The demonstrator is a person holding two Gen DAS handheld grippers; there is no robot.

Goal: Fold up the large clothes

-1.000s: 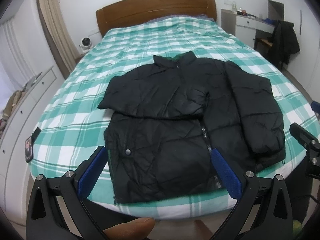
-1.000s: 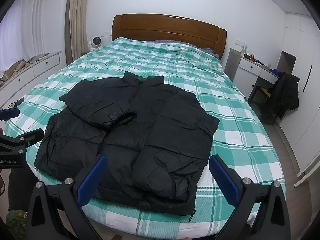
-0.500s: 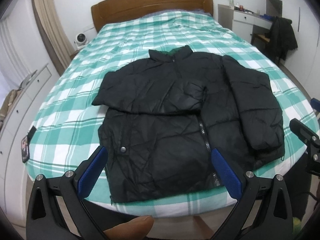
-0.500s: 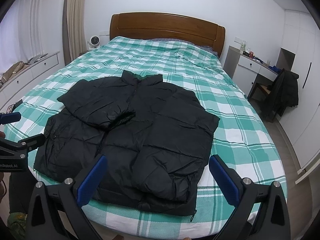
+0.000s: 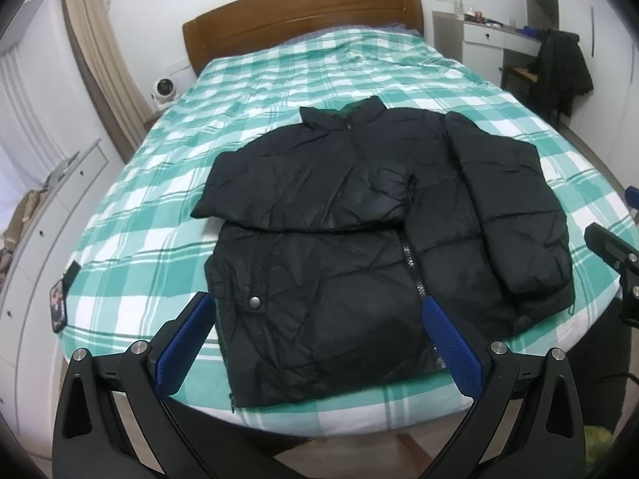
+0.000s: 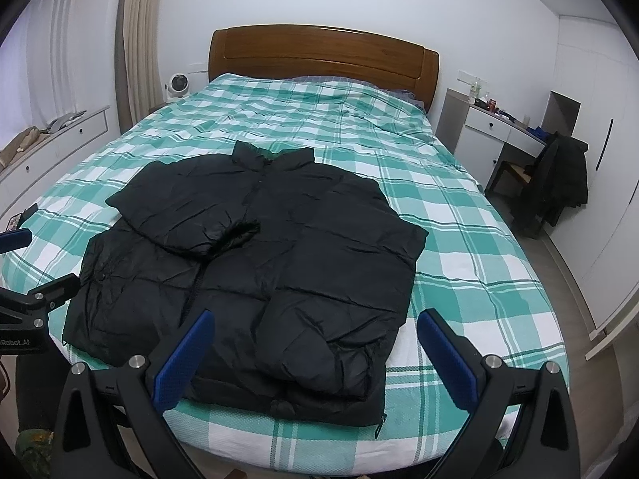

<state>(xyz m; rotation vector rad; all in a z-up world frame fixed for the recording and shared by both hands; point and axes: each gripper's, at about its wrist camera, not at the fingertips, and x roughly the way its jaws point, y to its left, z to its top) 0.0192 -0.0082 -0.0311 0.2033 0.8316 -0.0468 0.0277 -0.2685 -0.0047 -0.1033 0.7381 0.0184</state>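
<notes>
A black puffer jacket [image 5: 359, 247] lies flat near the foot of a bed with a green and white checked cover [image 5: 279, 80]. Both sleeves are folded in over its front. It also shows in the right wrist view [image 6: 259, 263]. My left gripper [image 5: 319, 319] is open and empty, held above the jacket's hem at the bed's foot edge. My right gripper [image 6: 315, 339] is open and empty, also above the hem on the jacket's right side. Neither touches the jacket.
A wooden headboard [image 6: 323, 56] stands at the far end. A white desk [image 6: 503, 127] and a chair with a dark coat [image 6: 563, 183] stand to the right. White drawers [image 6: 40, 147] line the left wall. A phone [image 5: 58, 303] lies at the bed's left edge.
Both grippers have shifted slightly; the left view has tilted so the jacket sits a little higher and nearer. The jacket has not moved. Both grippers stay open.
</notes>
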